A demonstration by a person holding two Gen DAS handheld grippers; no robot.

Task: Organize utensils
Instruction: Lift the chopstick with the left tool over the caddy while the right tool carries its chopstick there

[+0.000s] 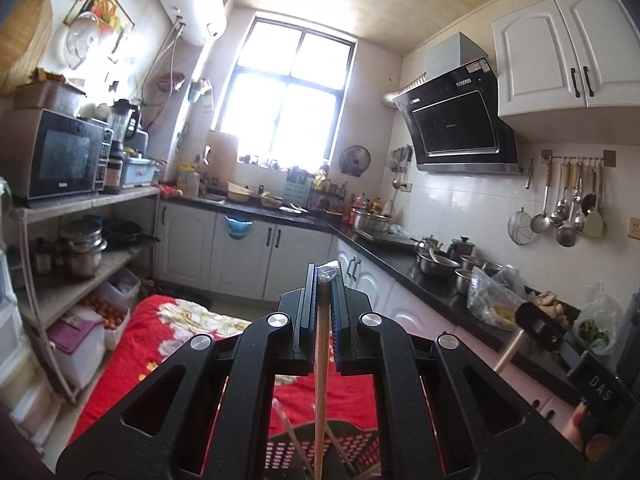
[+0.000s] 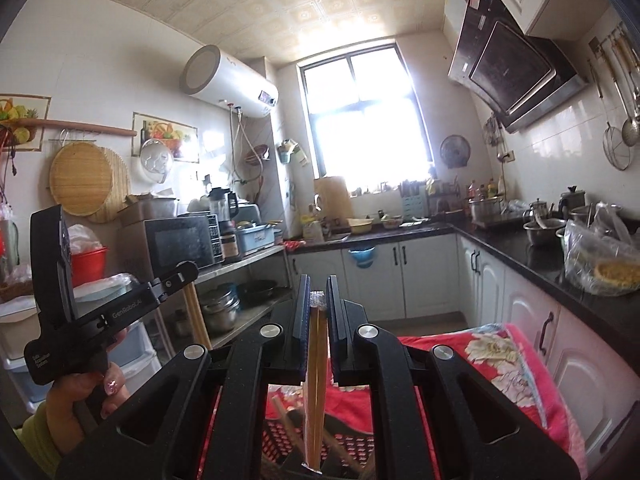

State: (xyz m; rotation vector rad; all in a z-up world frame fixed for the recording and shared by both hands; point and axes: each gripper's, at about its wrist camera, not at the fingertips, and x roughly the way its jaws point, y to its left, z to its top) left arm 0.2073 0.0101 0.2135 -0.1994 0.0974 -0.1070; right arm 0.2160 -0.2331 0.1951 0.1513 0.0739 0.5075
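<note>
your left gripper (image 1: 324, 276): raised over the red floral blanket (image 1: 168, 332), fingers pointing level toward the window (image 1: 288, 92); your left hand (image 2: 84, 396) wraps its grip low at the left of the right view. jaws nearly together, clamped on a pair of chopsticks in a clear sleeve (image 1: 321, 368). the pair is pale wood, running straight down between the pads, its lower end reaching into the black perforated basket (image 1: 352, 448).

your right gripper (image 2: 318, 292): held level beside the left, likewise facing the window. jaws drawn in to a narrow gap, pinching a second sleeved pair of chopsticks (image 2: 315, 380). this pair is amber-brown, upright, the sleeve's top showing at the fingertips, its foot down in the basket.

basket: sits on the blanket directly under both grippers; loose wooden chopsticks (image 2: 286, 420) lie slanted inside.
</note>
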